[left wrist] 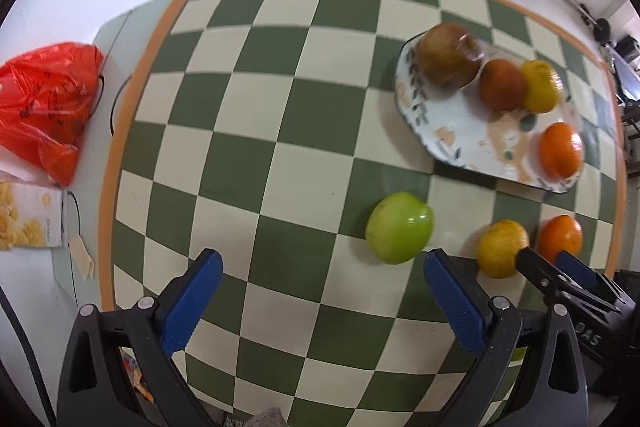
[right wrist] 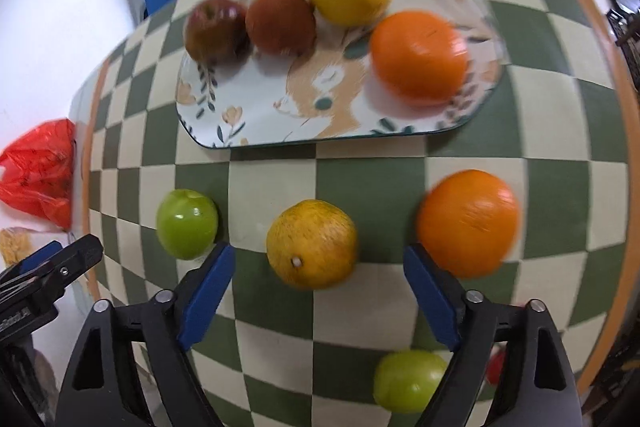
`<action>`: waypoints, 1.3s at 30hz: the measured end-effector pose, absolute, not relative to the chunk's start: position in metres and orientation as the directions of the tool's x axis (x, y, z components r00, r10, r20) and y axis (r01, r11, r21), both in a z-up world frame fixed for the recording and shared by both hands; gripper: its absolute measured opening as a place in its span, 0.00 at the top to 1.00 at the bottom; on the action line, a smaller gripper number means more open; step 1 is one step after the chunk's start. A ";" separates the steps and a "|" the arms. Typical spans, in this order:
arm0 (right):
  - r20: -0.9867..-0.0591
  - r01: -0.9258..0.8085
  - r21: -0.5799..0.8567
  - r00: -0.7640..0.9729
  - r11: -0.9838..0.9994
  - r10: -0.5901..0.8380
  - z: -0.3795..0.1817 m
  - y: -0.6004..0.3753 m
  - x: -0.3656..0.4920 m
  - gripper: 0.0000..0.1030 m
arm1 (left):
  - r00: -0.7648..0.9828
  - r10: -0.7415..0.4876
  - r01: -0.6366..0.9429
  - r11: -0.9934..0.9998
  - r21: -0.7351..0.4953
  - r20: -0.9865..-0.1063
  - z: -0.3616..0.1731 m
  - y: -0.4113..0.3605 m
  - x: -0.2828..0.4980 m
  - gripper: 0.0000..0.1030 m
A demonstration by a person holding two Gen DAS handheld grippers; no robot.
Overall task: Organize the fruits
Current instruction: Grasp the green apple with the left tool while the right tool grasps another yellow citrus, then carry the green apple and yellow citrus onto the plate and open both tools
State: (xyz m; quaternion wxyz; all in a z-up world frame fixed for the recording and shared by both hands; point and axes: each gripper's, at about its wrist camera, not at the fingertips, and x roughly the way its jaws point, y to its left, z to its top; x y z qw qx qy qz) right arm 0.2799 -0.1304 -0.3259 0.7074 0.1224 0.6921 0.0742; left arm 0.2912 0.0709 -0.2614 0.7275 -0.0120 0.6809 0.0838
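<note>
Glossy oval plate (right wrist: 248, 131) holds four round fruits; dimpled yellow orange (right wrist: 312, 245) before right tongs (right wrist: 318, 291), wide; left tongs (left wrist: 320, 303) wide over bare checkered tabletop (left wrist: 256, 131).

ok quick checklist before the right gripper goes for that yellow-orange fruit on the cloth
1. Right gripper jaws open, nothing held: ok.
2. Yellow-orange fruit lies ahead between the jaws, not yet enclosed: ok.
3. Side clearance: green apple and orange flank it with visible gaps: ok.
4. Plate has bare space at its near-left part for another fruit: ok.
5. Left gripper open and empty, close on the left side; whether it clears the path: cannot tell.
6. Second green apple sits low beside the right gripper's fingers; contact: cannot tell.
</note>
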 end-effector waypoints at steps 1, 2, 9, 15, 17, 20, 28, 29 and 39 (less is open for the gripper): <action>-0.961 0.052 0.276 0.011 0.960 0.276 -0.335 -0.125 0.283 0.30 | 0.041 0.102 -0.144 0.985 0.095 -0.994 -0.268 0.073 0.293 0.00; -0.963 0.037 0.268 -0.015 0.963 0.268 -0.346 -0.118 0.285 0.35 | 0.024 0.092 -0.150 0.985 0.087 -0.996 -0.275 0.074 0.296 0.00; -0.967 0.015 0.248 -0.066 0.969 0.248 -0.353 -0.122 0.268 0.39 | -0.056 0.025 -0.097 0.995 0.031 -0.998 -0.314 0.060 0.312 0.00; -0.963 0.033 0.246 -0.107 0.969 0.248 -0.357 -0.131 0.249 0.39 | -0.074 0.038 0.092 0.995 0.031 -0.997 -0.341 0.023 0.323 0.06; -0.963 0.038 0.243 -0.109 0.969 0.246 -0.360 -0.131 0.247 0.39 | -0.082 0.057 0.159 0.986 0.043 -0.995 -0.350 0.012 0.322 0.39; -0.963 0.035 0.243 -0.110 0.969 0.245 -0.362 -0.129 0.248 0.39 | -0.092 0.066 0.181 0.982 0.049 -0.994 -0.352 0.003 0.316 0.47; -0.957 0.049 0.263 -0.116 0.964 0.267 -0.361 -0.143 0.247 0.39 | -0.128 -0.013 0.049 0.999 -0.020 -0.992 -0.348 0.010 0.279 0.47; -0.958 0.042 0.260 -0.116 0.965 0.263 -0.361 -0.142 0.247 0.39 | -0.134 -0.024 0.030 0.999 -0.028 -0.991 -0.350 0.012 0.276 0.47; -0.936 0.068 0.341 -0.069 0.937 0.346 -0.332 -0.150 0.247 0.40 | -0.059 -0.093 -0.012 0.996 -0.092 -0.994 -0.304 0.022 0.287 0.47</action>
